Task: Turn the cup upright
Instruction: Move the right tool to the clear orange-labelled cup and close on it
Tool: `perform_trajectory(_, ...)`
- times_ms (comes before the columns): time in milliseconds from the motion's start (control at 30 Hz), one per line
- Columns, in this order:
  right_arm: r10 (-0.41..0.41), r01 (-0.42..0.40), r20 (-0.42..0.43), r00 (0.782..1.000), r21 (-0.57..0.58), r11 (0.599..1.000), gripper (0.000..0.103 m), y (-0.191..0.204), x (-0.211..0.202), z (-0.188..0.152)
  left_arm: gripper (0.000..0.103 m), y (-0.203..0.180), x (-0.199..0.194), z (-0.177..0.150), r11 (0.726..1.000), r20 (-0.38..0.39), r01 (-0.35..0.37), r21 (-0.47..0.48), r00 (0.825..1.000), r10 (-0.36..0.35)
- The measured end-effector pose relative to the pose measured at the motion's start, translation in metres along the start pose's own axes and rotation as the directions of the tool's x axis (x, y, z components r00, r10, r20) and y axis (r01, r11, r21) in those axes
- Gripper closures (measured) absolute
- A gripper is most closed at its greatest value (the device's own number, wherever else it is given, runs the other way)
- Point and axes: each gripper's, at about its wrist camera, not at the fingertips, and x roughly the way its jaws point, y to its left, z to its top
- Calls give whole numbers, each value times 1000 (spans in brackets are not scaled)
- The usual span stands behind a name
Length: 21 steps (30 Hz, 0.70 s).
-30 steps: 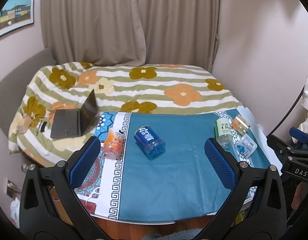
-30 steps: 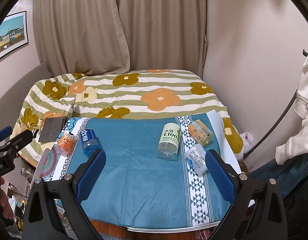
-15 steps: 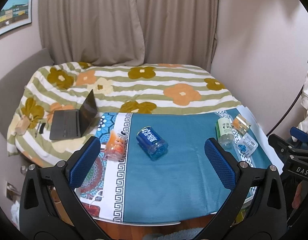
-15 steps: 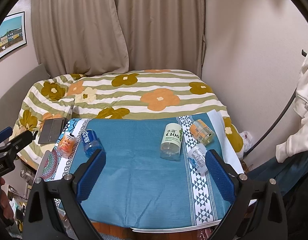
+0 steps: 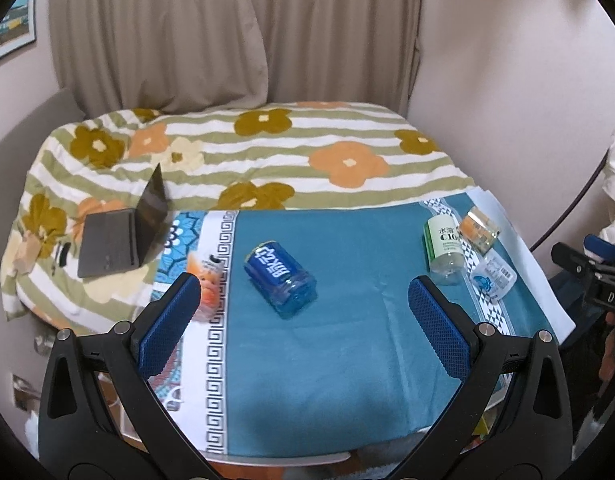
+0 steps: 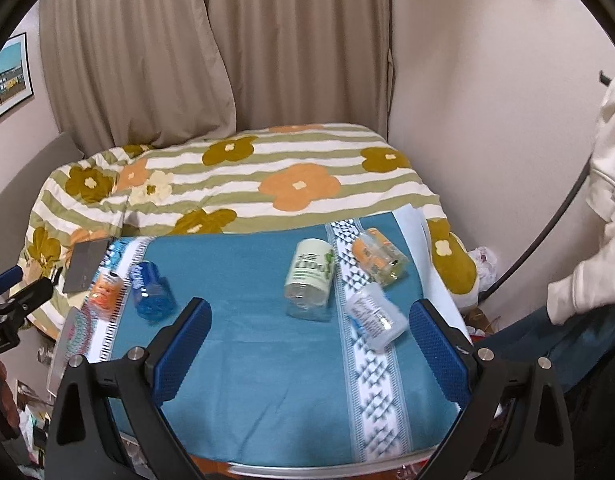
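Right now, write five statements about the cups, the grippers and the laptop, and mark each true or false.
1. The blue cup lies on its side on the teal cloth. True.
2. The left gripper is shut on the blue cup. False: its jaws stand wide apart, above the cloth and short of the cup.
3. The green-label cup stands upright. False: it lies on its side.
4. The right gripper is open and holds nothing. True.
5. The laptop sits on the teal cloth. False: it rests open on the flowered bedspread.
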Motion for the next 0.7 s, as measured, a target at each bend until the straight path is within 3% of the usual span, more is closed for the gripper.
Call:
perform_trajectory(400, 44, -63, -127, 991, -155, 986, 4, -80, 95, 43, 0, -67, 62, 13, 994, -97, -99, -52, 991, 94)
perform_trajectory(500, 70, -103, -169, 983, -193, 976, 4, -91, 127, 52, 0, -82, 80, 13, 990, -133, -130, -48, 983, 123)
perform_trajectory(700, 116, -191, -281, 953, -257, 947, 5, -102, 192, 59, 0, -101, 112, 4, 990, -187, -121, -68, 977, 107)
